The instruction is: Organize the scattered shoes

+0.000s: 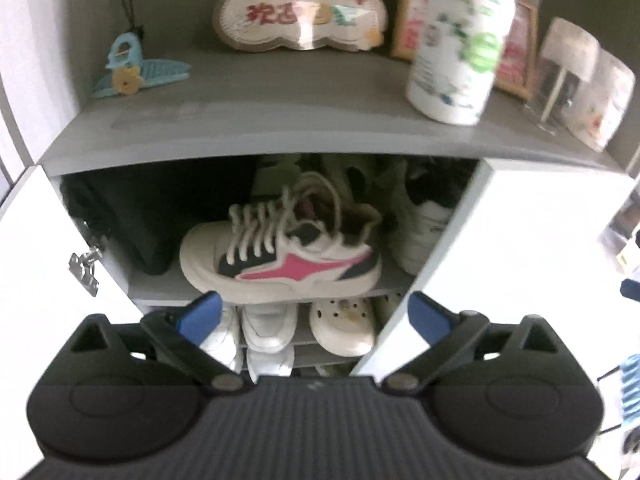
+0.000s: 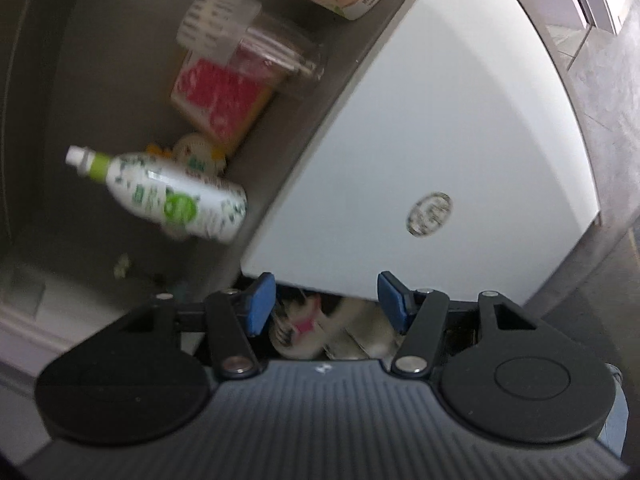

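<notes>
Sneaker point(image 1: 280, 248) w/ pink stripe sits on upper cabinet shelf point(image 1: 160, 284), just ahead of left gripper point(image 1: 314, 312), jaws spread, nothing held. Right gripper point(image 2: 326, 304) half-open, empty, close under cabinet door point(image 2: 440, 140). Next, prob: nudge sneaker straight, keep pads point(image 1: 200, 312) clear of laces.

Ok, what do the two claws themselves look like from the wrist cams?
Both match. The left claw and right claw each have two blue pads on black linkage arms with silver pivot pins, two round black housings, and a ribbed dark-grey body between them. No cables, hands or sleeves are in view.
</notes>
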Demonstrator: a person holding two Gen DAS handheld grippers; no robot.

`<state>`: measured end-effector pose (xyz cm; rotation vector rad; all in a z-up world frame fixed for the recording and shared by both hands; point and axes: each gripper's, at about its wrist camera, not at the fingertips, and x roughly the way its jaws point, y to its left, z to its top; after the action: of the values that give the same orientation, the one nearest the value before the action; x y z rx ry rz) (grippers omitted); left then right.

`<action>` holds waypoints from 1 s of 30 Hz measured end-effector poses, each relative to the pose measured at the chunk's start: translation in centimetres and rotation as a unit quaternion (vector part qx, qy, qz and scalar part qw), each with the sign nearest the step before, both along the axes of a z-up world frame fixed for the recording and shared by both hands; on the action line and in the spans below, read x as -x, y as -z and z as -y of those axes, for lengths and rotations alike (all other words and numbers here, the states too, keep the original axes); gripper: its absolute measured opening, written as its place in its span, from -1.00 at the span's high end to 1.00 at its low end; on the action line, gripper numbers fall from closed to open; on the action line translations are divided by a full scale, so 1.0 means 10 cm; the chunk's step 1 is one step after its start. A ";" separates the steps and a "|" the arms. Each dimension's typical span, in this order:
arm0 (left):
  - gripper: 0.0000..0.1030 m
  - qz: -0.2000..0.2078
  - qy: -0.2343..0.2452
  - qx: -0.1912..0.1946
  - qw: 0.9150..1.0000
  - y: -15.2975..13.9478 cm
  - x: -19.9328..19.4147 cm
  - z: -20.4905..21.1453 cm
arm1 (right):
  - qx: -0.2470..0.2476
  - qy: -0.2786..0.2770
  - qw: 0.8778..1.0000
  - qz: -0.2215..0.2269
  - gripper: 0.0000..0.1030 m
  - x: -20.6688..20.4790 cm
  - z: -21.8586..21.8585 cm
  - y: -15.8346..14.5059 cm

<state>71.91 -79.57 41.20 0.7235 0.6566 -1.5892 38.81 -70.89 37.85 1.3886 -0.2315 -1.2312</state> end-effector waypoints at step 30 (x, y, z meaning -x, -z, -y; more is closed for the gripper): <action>-0.95 0.049 -0.516 -0.001 0.855 -0.24 1.30 -3.56 | 0.084 -0.603 0.775 -0.170 -0.16 0.09 -0.77 0.00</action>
<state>58.87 -43.99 43.56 0.3229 0.7797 -0.5468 37.94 -63.18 37.84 0.8088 0.7167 -0.3060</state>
